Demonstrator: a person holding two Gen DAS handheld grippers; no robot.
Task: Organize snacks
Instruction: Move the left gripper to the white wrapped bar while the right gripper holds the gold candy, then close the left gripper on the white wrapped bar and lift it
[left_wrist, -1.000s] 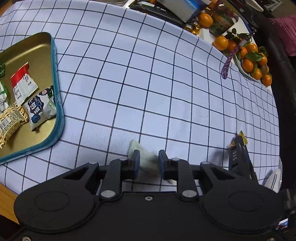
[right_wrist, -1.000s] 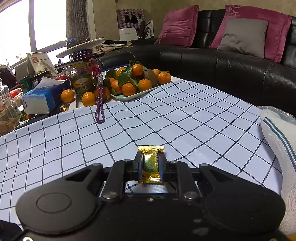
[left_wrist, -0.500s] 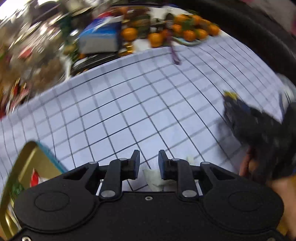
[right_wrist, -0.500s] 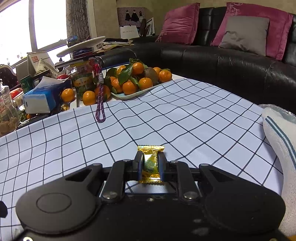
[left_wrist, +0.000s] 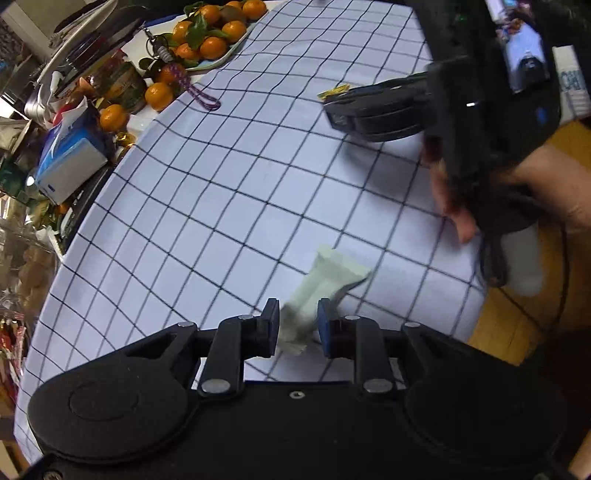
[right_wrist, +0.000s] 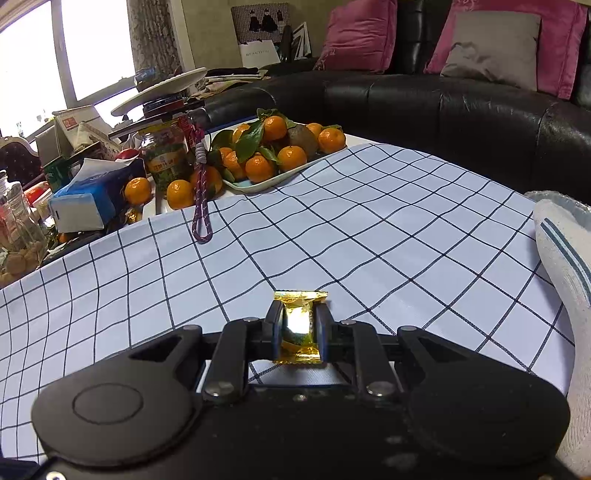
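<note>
My left gripper (left_wrist: 297, 319) holds a pale green snack packet (left_wrist: 325, 280) between its fingers, low over the checked tablecloth (left_wrist: 229, 192) near the table's front edge. The packet's far end sticks out ahead of the fingertips. My right gripper (right_wrist: 298, 326) is shut on a gold foil candy (right_wrist: 299, 325) just above the cloth. The right gripper also shows in the left wrist view (left_wrist: 332, 99), with the gold candy (left_wrist: 334, 91) at its tip. The snack tin is out of view.
A plate of tangerines (right_wrist: 273, 151) stands at the cloth's far edge, with loose tangerines (right_wrist: 138, 190), a glass jar (right_wrist: 164, 155), a tissue box (right_wrist: 92, 199) and a purple cord (right_wrist: 201, 206) beside it. A black sofa (right_wrist: 443, 110) lies behind. A socked foot (right_wrist: 565, 258) rests at right.
The left gripper has swung right, away from the gold tin, still carrying the pale green packet; the tin has left its view. The right gripper has stayed still with the gold candy.
</note>
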